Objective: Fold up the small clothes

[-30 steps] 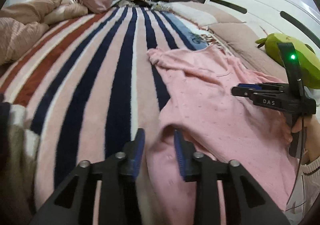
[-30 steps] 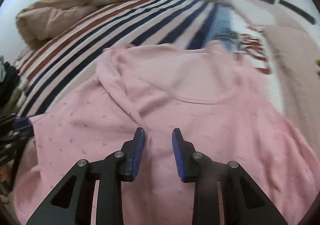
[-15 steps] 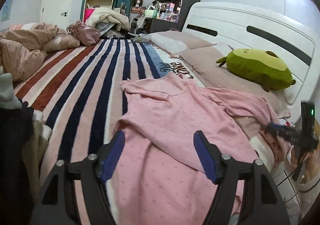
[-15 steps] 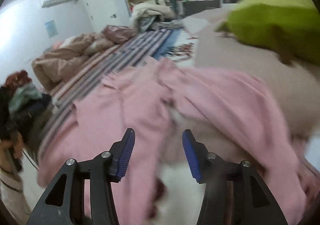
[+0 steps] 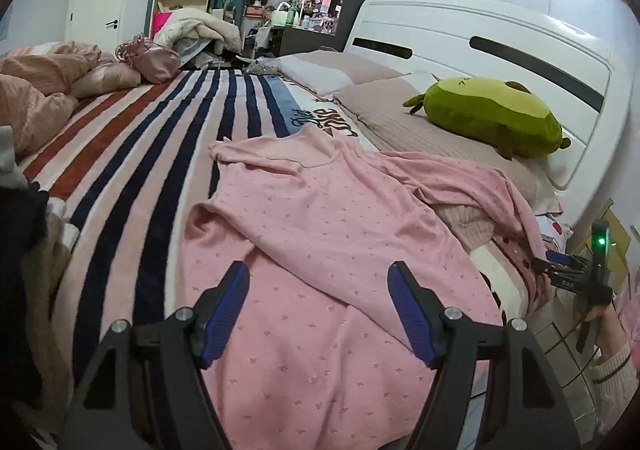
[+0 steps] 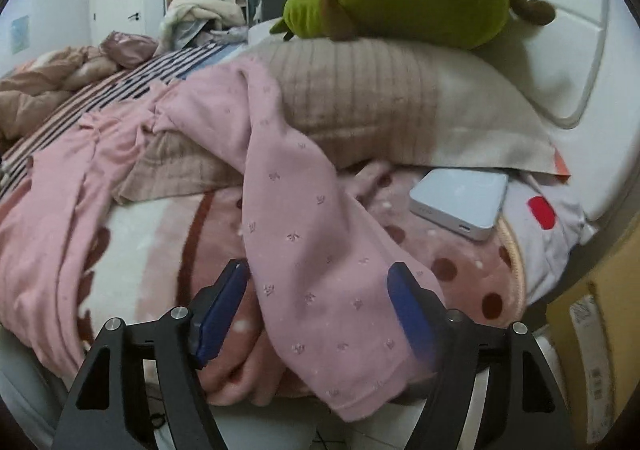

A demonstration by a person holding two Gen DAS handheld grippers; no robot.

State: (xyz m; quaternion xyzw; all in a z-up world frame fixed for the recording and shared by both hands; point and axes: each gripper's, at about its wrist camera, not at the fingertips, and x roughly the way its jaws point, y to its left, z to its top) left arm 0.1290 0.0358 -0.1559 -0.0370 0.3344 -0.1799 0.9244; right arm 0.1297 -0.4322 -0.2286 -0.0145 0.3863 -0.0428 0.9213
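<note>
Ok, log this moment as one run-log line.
stage: spreading pink top on bed | left gripper: open, above the top's body | right gripper: jaws opening, sleeve between them | folds: none yet

The left gripper point(image 5: 318, 310) hangs above a pink top point(image 5: 320, 250) with its jaws standing wide apart and nothing pinched between them; the cloth lies spread below and ahead of both blue pads. The top rests on a striped blanket point(image 5: 160, 154), which stretches ahead and to the left of the jaws. One sleeve point(image 5: 472, 182) trails off ahead and to the right, over a beige pillow point(image 5: 404, 122). A green plush toy point(image 5: 488, 118) sits on that pillow, far ahead on the right. Well to the right of the jaws, the right gripper point(image 5: 560, 270) shows side-on beyond the bed edge, held in a hand point(image 5: 600, 320).
</note>
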